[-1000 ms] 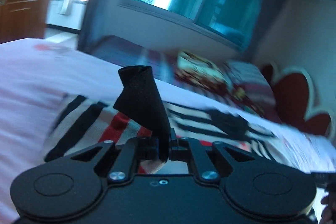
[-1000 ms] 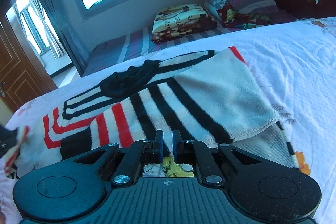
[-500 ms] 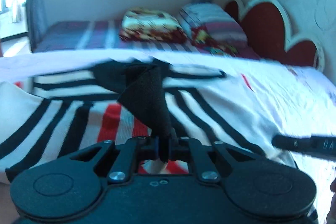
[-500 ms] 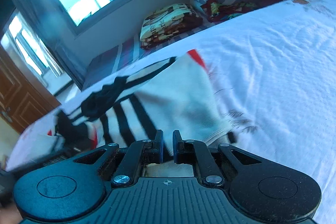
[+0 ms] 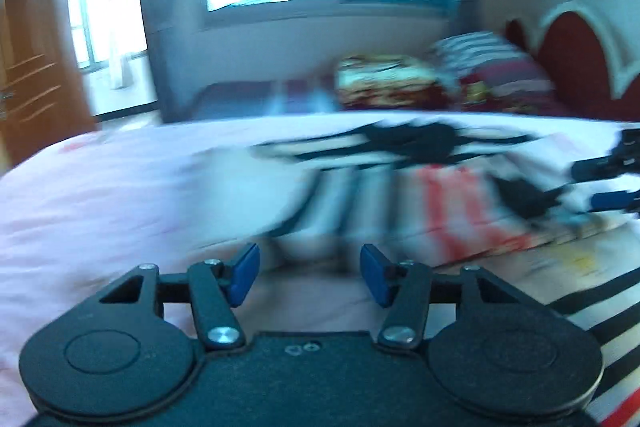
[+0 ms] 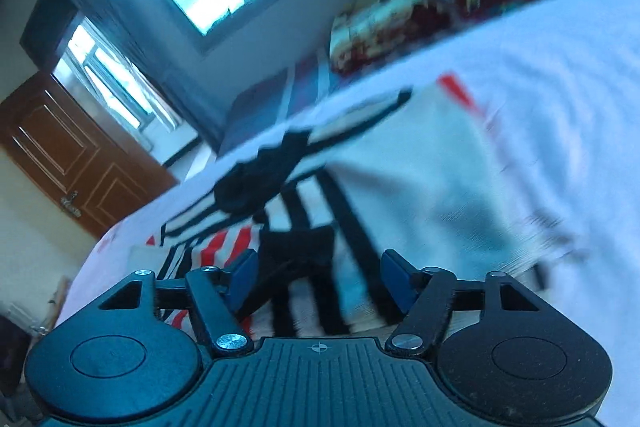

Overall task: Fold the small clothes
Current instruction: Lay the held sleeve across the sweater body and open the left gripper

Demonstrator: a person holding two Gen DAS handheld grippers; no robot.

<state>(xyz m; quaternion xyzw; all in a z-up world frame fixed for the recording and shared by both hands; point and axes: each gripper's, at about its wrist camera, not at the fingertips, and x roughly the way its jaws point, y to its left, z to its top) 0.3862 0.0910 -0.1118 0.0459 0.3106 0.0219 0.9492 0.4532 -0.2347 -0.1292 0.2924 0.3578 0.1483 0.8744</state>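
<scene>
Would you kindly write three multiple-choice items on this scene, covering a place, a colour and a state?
1. Where does the striped garment lie?
A. on the bed
B. on the floor
C. on a chair

2. What colour are the gripper pads?
A. green
B. blue
C. yellow

3. How stand the left gripper jaws?
A. shut on cloth
B. shut on nothing
C. apart, gripping nothing

Answers: 1 A, it is spread over the white sheet; 2 B, both views show blue pads; 3 C, the jaws are opening with only bedding beyond.

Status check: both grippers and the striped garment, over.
Left gripper opening, nothing between pads. Right gripper opening over striped garment, not pinching it. Garment lies on the bed. Nothing in the way.
</scene>
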